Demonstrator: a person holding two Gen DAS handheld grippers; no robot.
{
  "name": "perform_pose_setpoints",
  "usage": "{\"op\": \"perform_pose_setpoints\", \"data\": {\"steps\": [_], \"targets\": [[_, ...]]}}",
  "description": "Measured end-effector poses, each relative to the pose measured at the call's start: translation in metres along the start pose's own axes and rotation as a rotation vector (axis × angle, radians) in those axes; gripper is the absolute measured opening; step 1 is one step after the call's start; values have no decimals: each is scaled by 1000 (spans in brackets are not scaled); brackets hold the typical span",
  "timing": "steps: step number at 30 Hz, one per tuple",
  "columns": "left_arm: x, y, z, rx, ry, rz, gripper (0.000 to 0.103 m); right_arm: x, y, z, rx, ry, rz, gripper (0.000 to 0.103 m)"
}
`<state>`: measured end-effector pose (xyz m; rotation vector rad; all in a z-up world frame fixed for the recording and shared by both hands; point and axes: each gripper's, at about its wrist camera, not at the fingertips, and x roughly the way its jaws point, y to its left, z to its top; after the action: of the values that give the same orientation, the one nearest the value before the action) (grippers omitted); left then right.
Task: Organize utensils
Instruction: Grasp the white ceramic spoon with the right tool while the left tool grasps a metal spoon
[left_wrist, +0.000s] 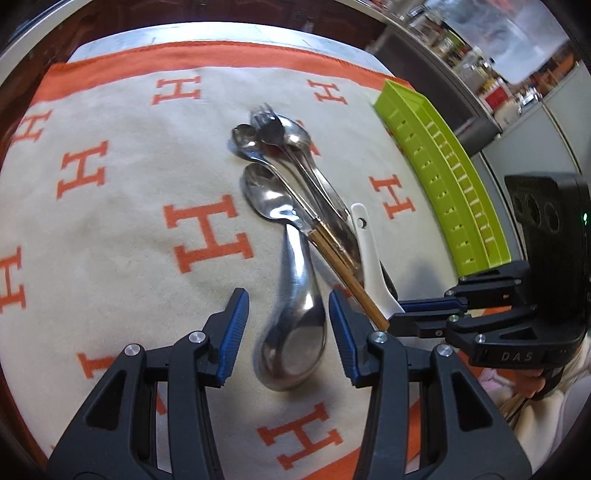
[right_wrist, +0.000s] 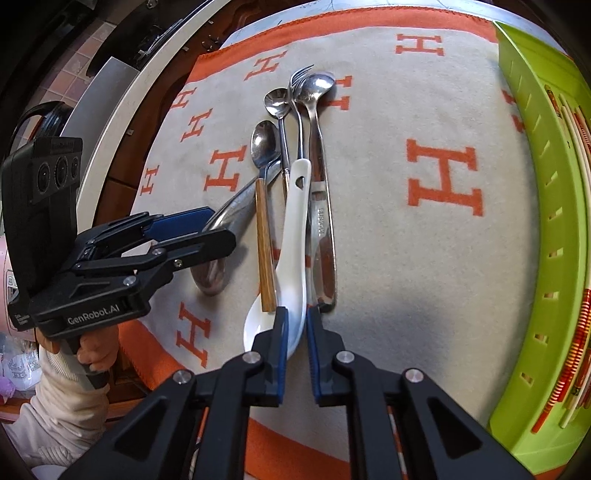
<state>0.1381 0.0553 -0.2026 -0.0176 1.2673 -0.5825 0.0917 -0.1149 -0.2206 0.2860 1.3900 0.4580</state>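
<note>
Here the utensils lie in a loose pile on a cream blanket (right_wrist: 388, 258) patterned with orange H letters, spread over the worktop. The left gripper (left_wrist: 288, 321) hovers low with its blue-padded fingers (left_wrist: 234, 332) spread wide on either side of the bowl of a large steel ladle-like spoon (left_wrist: 295, 332), not touching it. The right gripper (right_wrist: 296, 325) has its fingers nearly together around the edge of the bowl of a white ceramic spoon (right_wrist: 295, 236), which lies with its handle pointing far; whether the pads actually press it cannot be told. Just left of the white spoon lies a wooden-handled utensil (right_wrist: 264, 243), and just right of it a flat steel handle (right_wrist: 323, 236). At the far end of the pile sit a fork (right_wrist: 299, 79) and several steel spoon bowls (right_wrist: 264, 144). A lime-green slotted tray (right_wrist: 535, 236) stands along the right edge of the blanket, well apart from the pile, with some chopstick-like sticks (right_wrist: 576, 350) inside.
</note>
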Motion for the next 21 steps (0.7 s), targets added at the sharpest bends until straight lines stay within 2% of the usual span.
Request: {"op": "perform_pose_setpoints", "data": {"steps": [3,4,5,8,11,16,20,21], "targets": [[6,-8,2,49,4,-5,39,0,-2,0,11,1,14,10],[8,-11,3,60,7,-7,35,0,-3,0,14,1,18,10],[9,-13,2,63,13,-10,26,0,-3,0,15,1,20,10],[13,-20,3,62,15,-9,25,0,-3,1,13,0,18,10],[13,-23,0,31,26,-34,22,0,-3,1,13,1,15,10],[11,-28,-7,-47,15,-16,18,0,-2,1,13,0,6,10],[1,-28,-16,-123,-29,-11,11,0,2,2,4,-8,-11,7],[0,-29,-18,-139,-34,-9,6,0,2,1,7,-14,-17,6]]}}
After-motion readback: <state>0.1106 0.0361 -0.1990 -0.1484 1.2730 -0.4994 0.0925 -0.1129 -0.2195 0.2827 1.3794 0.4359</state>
